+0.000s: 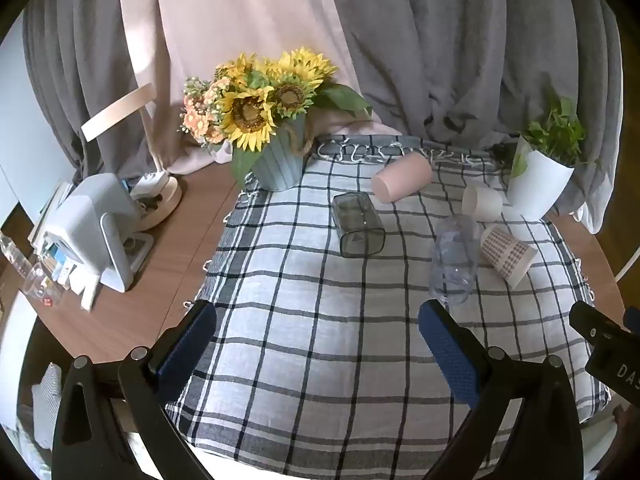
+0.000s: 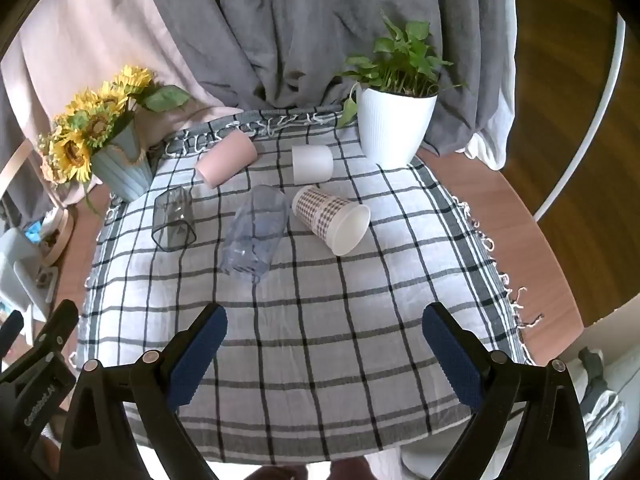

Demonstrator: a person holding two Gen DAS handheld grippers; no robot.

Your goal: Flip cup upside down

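Observation:
Several cups lie on their sides on the checked cloth [image 1: 320, 340] [image 2: 320, 320]: a pink cup [image 1: 402, 182] [image 2: 227, 159], a smoky grey square cup [image 1: 357, 224] [image 2: 173, 218], a clear bluish cup [image 1: 454, 260] [image 2: 256, 234], a checked paper cup [image 1: 507, 253] [image 2: 332, 218] and a white cup [image 1: 482, 201] [image 2: 312, 164]. My left gripper [image 1: 316, 332] is open and empty above the cloth's near part. My right gripper [image 2: 324, 336] is open and empty too, short of the cups.
A sunflower pot [image 1: 278, 164] [image 2: 120, 164] stands at the cloth's far left, a white plant pot [image 1: 538, 184] [image 2: 394, 128] at the far right. A white device [image 1: 94, 228] and a lamp base [image 1: 160, 200] sit on the wooden table at left. Curtains hang behind.

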